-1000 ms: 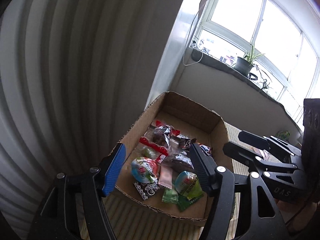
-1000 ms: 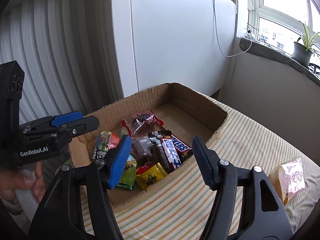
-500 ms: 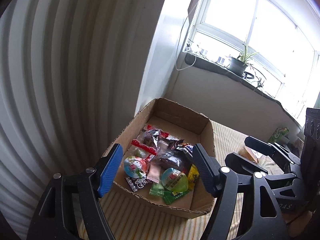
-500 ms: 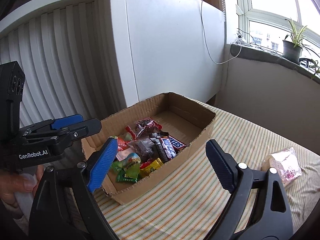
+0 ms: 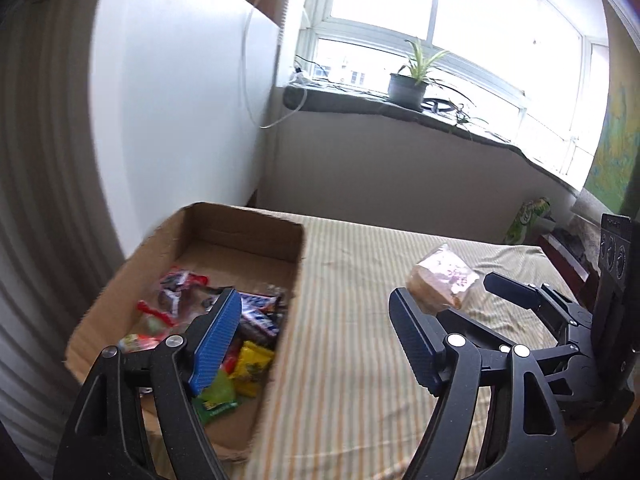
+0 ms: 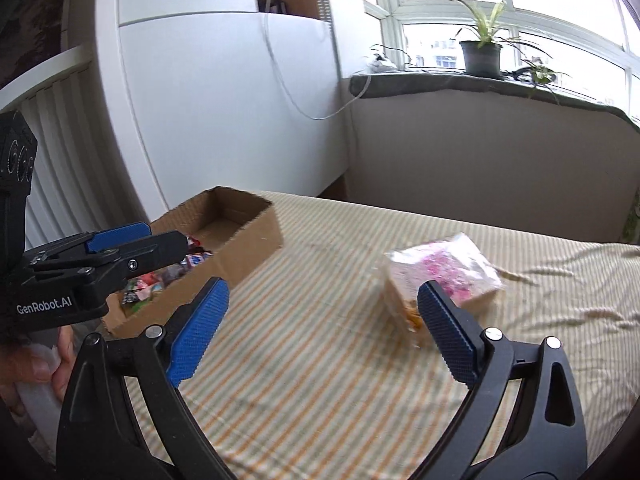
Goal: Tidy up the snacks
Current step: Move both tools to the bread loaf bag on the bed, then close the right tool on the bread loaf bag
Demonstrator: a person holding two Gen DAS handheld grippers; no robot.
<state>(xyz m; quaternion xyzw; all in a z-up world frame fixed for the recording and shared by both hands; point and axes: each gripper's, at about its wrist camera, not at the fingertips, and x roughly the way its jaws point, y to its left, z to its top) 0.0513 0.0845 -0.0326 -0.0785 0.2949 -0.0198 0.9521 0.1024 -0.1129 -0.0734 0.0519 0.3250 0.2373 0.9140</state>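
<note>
A cardboard box (image 5: 240,216) (image 6: 256,236) sits at the left of the striped table, with several wrapped snacks (image 5: 256,316) in it. A clear-wrapped pastry packet (image 5: 442,276) (image 6: 444,276) lies on the cloth to the right. My left gripper (image 5: 316,340) is open and empty, over the box's right wall; it also shows in the right wrist view (image 6: 132,244). My right gripper (image 6: 324,328) is open and empty, just short of the packet; it also shows in the left wrist view (image 5: 460,300).
The striped tablecloth (image 6: 340,380) covers the table. A white cabinet (image 6: 224,100) and a radiator (image 5: 36,200) stand behind the box. A windowsill with a potted plant (image 5: 408,80) runs along the back. A green bag (image 5: 528,216) stands at the far right.
Both grippers have swung right, away from the box and towards the pastry packet. The right gripper's jaws have opened wider. The packet now lies just ahead of the right fingers.
</note>
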